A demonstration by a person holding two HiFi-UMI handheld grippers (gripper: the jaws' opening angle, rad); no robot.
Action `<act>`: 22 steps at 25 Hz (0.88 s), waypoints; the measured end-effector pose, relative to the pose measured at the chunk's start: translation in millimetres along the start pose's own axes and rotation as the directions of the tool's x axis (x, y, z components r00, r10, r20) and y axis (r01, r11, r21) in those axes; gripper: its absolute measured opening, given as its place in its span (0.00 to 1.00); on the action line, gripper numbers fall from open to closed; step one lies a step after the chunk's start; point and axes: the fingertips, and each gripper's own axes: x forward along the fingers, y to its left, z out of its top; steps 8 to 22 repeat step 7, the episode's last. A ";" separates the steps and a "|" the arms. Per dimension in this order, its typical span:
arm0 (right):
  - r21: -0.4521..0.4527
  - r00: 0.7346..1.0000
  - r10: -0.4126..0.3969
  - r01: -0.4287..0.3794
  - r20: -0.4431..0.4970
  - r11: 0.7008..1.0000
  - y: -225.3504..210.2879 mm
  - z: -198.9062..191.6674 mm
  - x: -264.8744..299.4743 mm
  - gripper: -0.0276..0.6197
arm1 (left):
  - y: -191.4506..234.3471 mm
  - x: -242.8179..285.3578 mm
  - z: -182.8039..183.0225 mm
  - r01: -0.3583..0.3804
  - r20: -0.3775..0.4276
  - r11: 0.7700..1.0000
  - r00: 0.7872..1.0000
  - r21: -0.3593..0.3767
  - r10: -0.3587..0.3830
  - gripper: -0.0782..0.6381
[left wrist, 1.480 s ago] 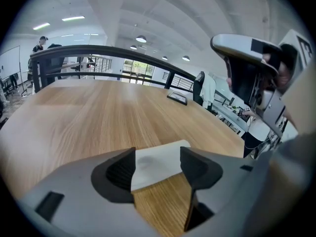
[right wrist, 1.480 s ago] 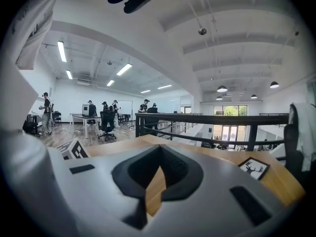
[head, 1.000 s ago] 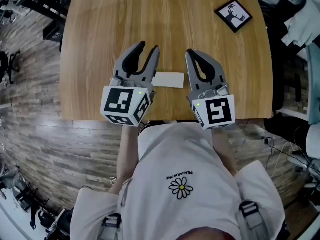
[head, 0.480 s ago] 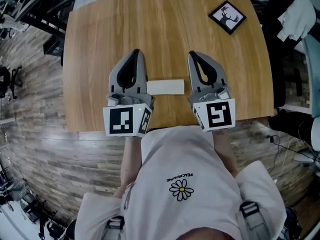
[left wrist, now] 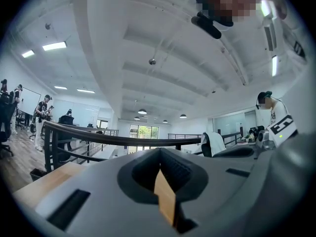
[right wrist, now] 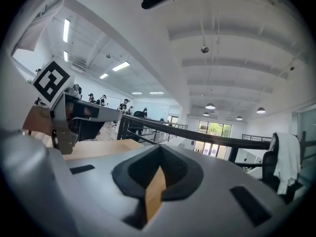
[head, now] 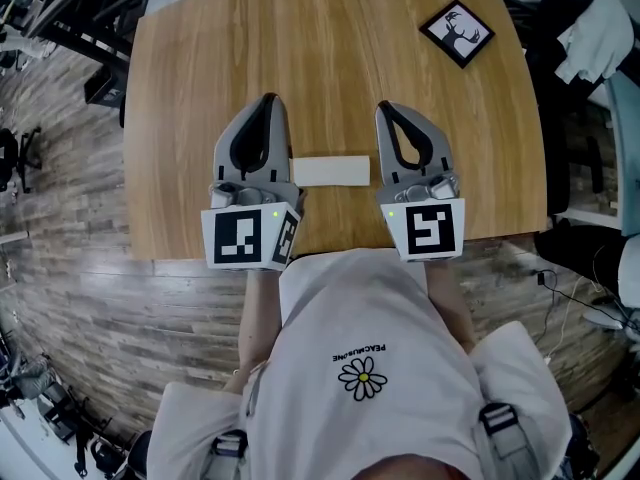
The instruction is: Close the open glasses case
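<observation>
- Case [head: 331,171]: white, flat, lies on the table [head: 190,78] btwn the two grippers. It sits alongside the rear half of the jaws, well back from both sets of tips.
- L gripper [head: 268,105]: jaws pressed together, nothing pinched. Its own view shows only a sliver of table wood thru the slot behind the tips.
- R gripper [head: 386,110]: same, jaws pressed together and empty, w/ only wood showing thru the slot.
- Gaps: the case's L end is right by the inner side of the L jaws, touching or just off, can't tell. Its R end is just beside the R jaws w/ a thin strip of table btwn.
- Done so far: the case reads as one flat slab from above, w/ no lid standing up and no hollow showing. So prob. already shut, and the task looks finished or v. nearly.
- Left to do: at most a check that the lid sits fully down. The seam and any catch are too small to judge from above.
- Neither gripper view shows the case. Both look level across the room, past it.
- Deer picture [head: 459,32]: well beyond the R tips and off to the outer side, not involved.
</observation>
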 end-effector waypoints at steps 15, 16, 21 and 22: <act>-0.024 0.999 0.040 -0.040 -0.010 0.999 10.8 -1.5 2.1 0.05 | 5.7 -1.8 -3.6 -0.008 -0.006 1.000 1.000 -0.006 0.008 0.13; -0.024 0.999 0.040 -0.040 -0.010 0.999 10.8 -1.5 2.1 0.05 | 5.7 -1.8 -3.6 -0.008 -0.006 1.000 1.000 -0.006 0.008 0.13; -0.024 0.999 0.040 -0.040 -0.010 0.999 10.8 -1.5 2.1 0.05 | 5.7 -1.8 -3.6 -0.008 -0.006 1.000 1.000 -0.006 0.008 0.13; -0.024 0.999 0.040 -0.040 -0.010 0.999 10.8 -1.5 2.1 0.05 | 5.7 -1.8 -3.6 -0.008 -0.006 1.000 1.000 -0.006 0.008 0.13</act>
